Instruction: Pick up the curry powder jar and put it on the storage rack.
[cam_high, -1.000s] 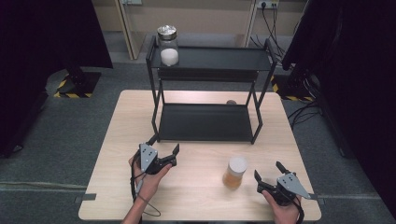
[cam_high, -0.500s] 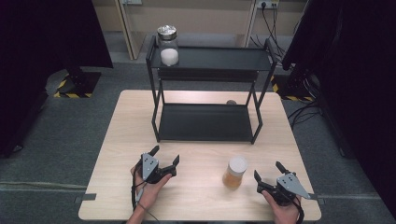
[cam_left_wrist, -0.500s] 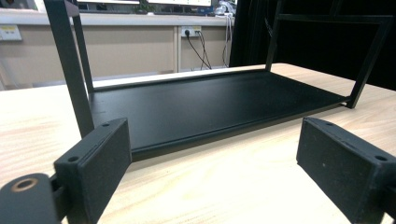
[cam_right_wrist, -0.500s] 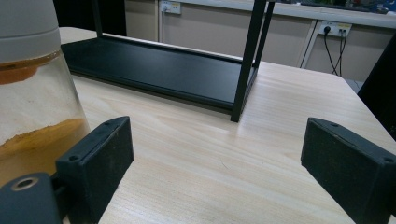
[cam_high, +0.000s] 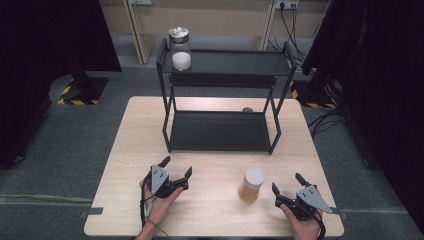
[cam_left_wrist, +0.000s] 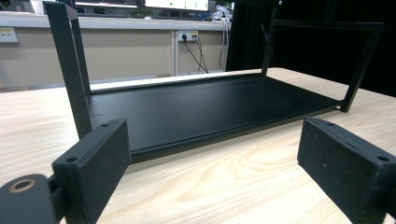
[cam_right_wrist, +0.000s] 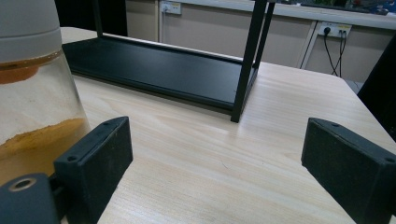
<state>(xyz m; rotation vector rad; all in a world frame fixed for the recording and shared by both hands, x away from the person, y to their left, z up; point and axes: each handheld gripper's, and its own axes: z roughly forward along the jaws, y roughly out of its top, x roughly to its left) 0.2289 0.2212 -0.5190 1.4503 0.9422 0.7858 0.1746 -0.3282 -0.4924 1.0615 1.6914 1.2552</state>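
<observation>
Your left hand-held gripper (cam_high: 176, 169) has drifted slightly toward the desk's (cam_high: 210, 210) near edge since a second ago; its jaws are spread, nothing between them. Your right hand-held gripper (cam_high: 289, 185) has not shifted, jaws likewise spread and empty, close to the near right corner. The jar of orange powder (cam_high: 251, 185) stands upright just beside its left jaw, untouched. Bare desk lies between both grippers and the black rack (cam_high: 218, 131) beyond. A white-filled jar (cam_high: 180, 49) sits on the rack's top shelf, far left.
</observation>
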